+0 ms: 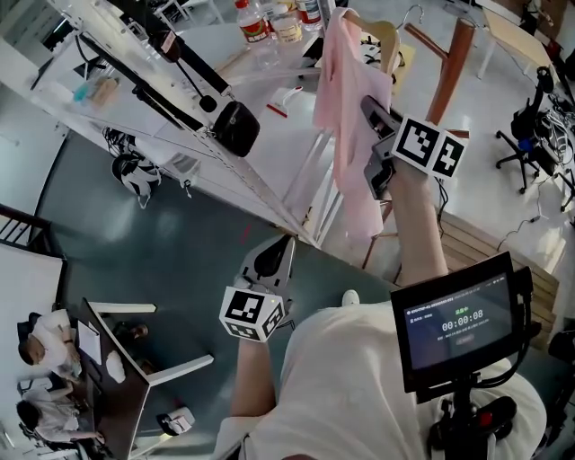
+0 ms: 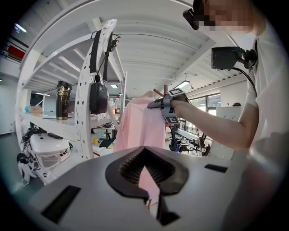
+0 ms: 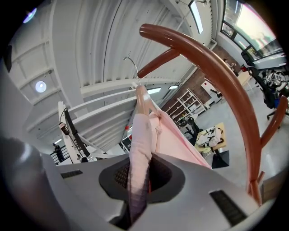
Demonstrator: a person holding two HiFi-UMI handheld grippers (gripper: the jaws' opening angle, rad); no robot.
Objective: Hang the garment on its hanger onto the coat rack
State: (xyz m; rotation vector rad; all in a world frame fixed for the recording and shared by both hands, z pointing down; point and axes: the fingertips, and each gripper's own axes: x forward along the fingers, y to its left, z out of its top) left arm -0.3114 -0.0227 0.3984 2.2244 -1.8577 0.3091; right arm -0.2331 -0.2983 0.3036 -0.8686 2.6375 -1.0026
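Observation:
A pink garment (image 1: 346,99) hangs on a wooden hanger (image 1: 382,31) whose wire hook (image 3: 132,63) points up. My right gripper (image 1: 368,144) is shut on a fold of the garment (image 3: 174,135), which runs down between its jaws (image 3: 137,198). The reddish-brown coat rack (image 1: 454,58) stands just right of the hanger, and its curved arm (image 3: 212,58) arches above and to the right of the hook, apart from it. My left gripper (image 1: 286,241) hangs lower and nearer to me, shut with nothing in it. It (image 2: 151,198) faces the garment (image 2: 142,124) from a distance.
A white perforated shelf frame (image 1: 269,193) runs diagonally to the left with a black bag (image 1: 235,126) hanging from it. Bottles (image 1: 269,22) stand on the white table behind. A small monitor (image 1: 463,319) sits at my chest. People sit at a desk (image 1: 117,377) lower left.

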